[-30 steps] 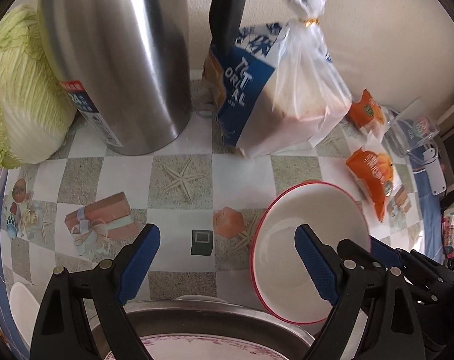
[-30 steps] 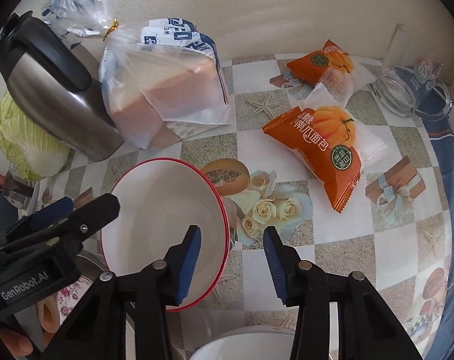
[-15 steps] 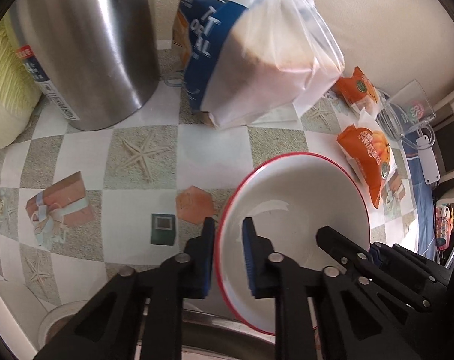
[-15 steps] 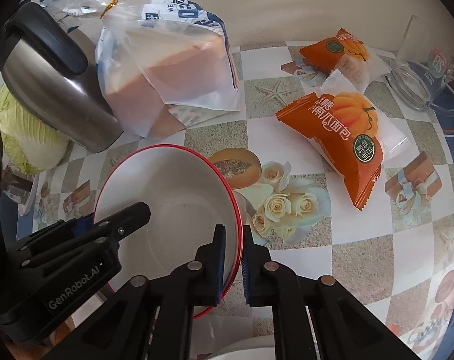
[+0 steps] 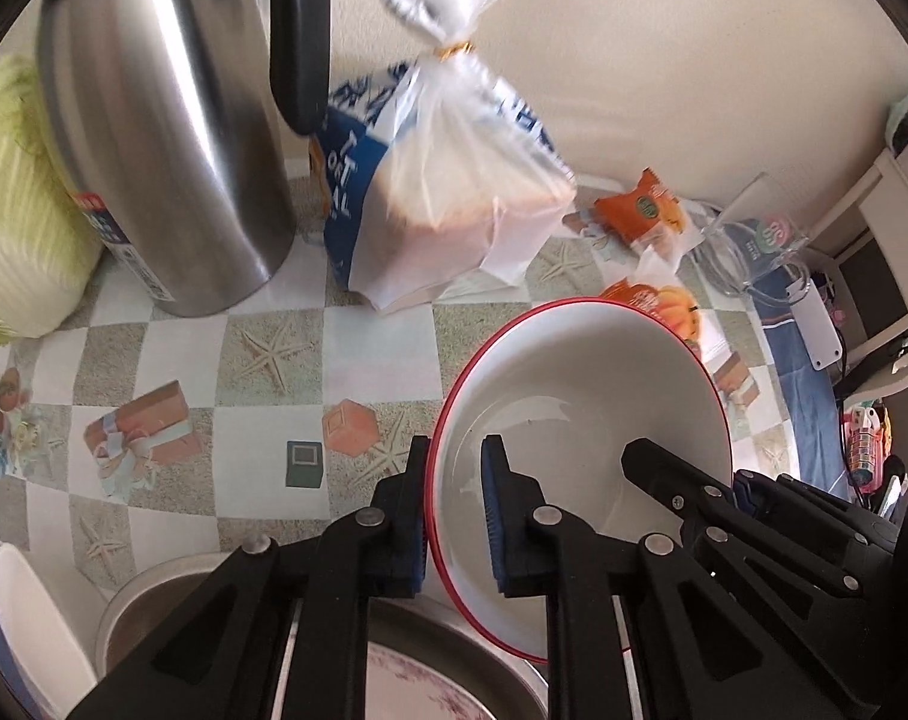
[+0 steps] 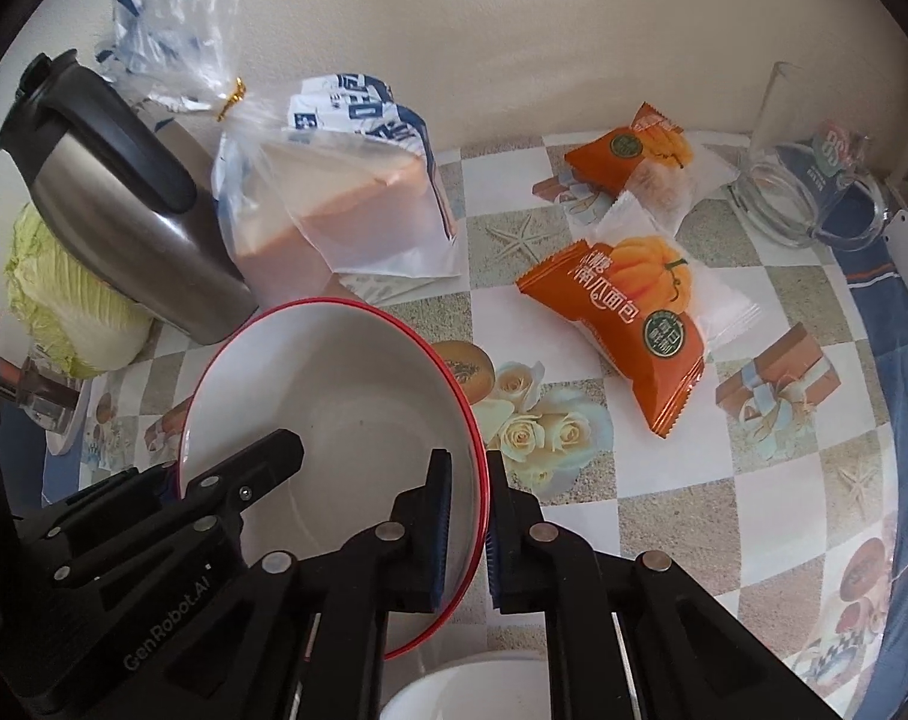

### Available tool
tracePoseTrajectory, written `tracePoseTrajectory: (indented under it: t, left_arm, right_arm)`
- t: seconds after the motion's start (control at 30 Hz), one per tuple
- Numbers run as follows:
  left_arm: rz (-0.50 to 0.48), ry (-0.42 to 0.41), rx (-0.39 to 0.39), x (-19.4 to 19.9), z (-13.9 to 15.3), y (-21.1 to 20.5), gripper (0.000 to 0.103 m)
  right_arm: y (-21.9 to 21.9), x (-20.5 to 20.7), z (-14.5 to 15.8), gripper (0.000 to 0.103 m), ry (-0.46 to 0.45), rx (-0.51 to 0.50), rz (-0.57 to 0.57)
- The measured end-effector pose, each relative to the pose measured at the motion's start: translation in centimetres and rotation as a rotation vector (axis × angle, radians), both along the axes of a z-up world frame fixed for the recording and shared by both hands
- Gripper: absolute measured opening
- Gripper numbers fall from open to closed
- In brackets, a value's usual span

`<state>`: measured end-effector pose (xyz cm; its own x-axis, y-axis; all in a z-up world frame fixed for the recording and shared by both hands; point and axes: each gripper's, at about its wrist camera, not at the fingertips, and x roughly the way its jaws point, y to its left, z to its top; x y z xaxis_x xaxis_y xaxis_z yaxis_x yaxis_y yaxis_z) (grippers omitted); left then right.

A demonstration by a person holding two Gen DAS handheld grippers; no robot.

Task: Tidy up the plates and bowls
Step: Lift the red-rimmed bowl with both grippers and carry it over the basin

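Observation:
A white bowl with a red rim [image 5: 580, 396] is held tilted above the table by both grippers. My left gripper [image 5: 452, 498] is shut on its left rim, one finger inside and one outside. My right gripper [image 6: 467, 516] is shut on its right rim the same way; the bowl also shows in the right wrist view [image 6: 340, 396]. Under the left gripper sits a metal basin [image 5: 154, 594] with a flower-patterned plate [image 5: 418, 690] in it. Another white bowl [image 6: 472, 690] shows at the bottom of the right wrist view.
A steel thermos jug [image 5: 160, 138], a bagged bread loaf [image 5: 448, 192] and a cabbage [image 5: 16, 210] stand at the back. Two orange snack packets [image 6: 628, 312] and a glass mug [image 6: 808, 180] lie to the right. A white dish [image 5: 28, 624] sits at the left edge.
Both grippers closed onto the bowl's rim from opposite sides. The bowl has since come up off the table and tilted.

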<state>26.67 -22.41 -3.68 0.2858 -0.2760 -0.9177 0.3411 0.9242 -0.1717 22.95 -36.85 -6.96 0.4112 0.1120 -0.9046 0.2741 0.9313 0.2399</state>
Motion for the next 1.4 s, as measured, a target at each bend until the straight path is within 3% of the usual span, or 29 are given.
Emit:
tracePoseTrajectory:
  t: [0.33, 0.47, 0.93, 1.4]
  left_arm:
    - [0.070, -0.067, -0.055, -4.0, 3.7, 3.2, 0.017]
    - [0.120, -0.067, -0.093, -6.1, 4.0, 5.2, 0.017]
    - [0.169, -0.133, -0.079, -12.4, 5.3, 9.8, 0.017]
    - [0.235, -0.137, -0.106, -14.3, 5.0, 14.8, 0.017]
  right_arm:
    - [1.2, -3.8, 3.7, 0.011, -0.055, 0.026, 0.014]
    - [2.7, -5.6, 4.5, 0.011, -0.085, 0.022, 0.025]
    - [8.1, -12.3, 5.8, 0.011, -0.135, 0.039, 0.013]
    - [12.9, -14.1, 6.3, 0.011, -0.156, 0.015, 0.047]
